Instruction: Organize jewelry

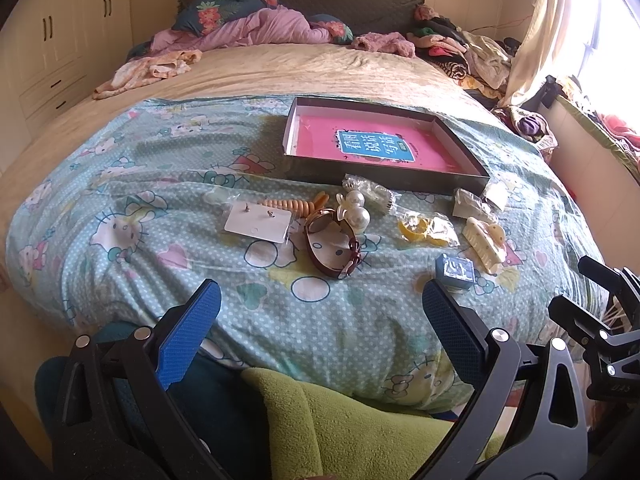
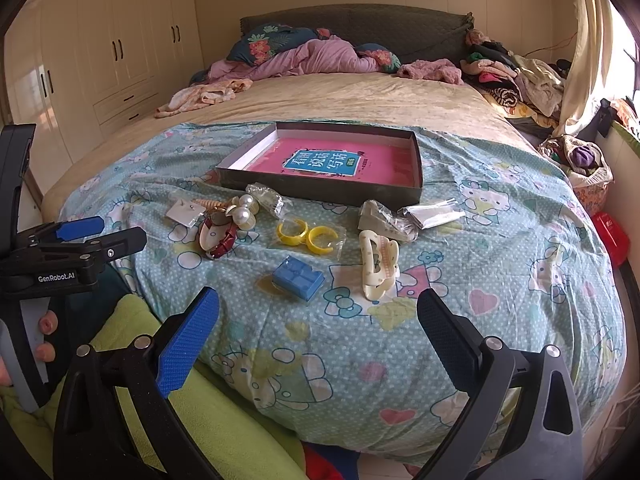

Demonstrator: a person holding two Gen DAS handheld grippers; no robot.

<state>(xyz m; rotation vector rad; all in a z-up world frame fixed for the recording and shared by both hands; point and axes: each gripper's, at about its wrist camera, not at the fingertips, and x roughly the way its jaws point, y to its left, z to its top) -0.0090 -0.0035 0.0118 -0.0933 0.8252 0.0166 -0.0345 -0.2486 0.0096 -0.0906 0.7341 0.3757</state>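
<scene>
A shallow dark box (image 1: 464, 148) (image 2: 418, 168) with a pink book inside lies on the patterned quilt. In front of it the jewelry is scattered: a white earring card (image 1: 258, 222), a dark red watch (image 1: 332, 246) (image 2: 218, 236), a pearl clip (image 1: 354, 208) (image 2: 244, 210), bagged yellow rings (image 1: 426, 232) (image 2: 306, 236), a cream claw clip (image 1: 486, 242) (image 2: 378, 264) and a small blue box (image 1: 456, 272) (image 2: 298, 276). My left gripper (image 1: 320, 306) is open, short of the items. My right gripper (image 2: 318, 312) is open too, just before the blue box.
The quilt (image 2: 500, 260) covers the bed's near end. Pillows and a pink duvet (image 2: 316, 60) lie at the headboard, a clothes pile (image 2: 516, 76) at the right. Wardrobes (image 2: 100, 52) stand left. A green cloth (image 2: 224, 412) lies below the grippers.
</scene>
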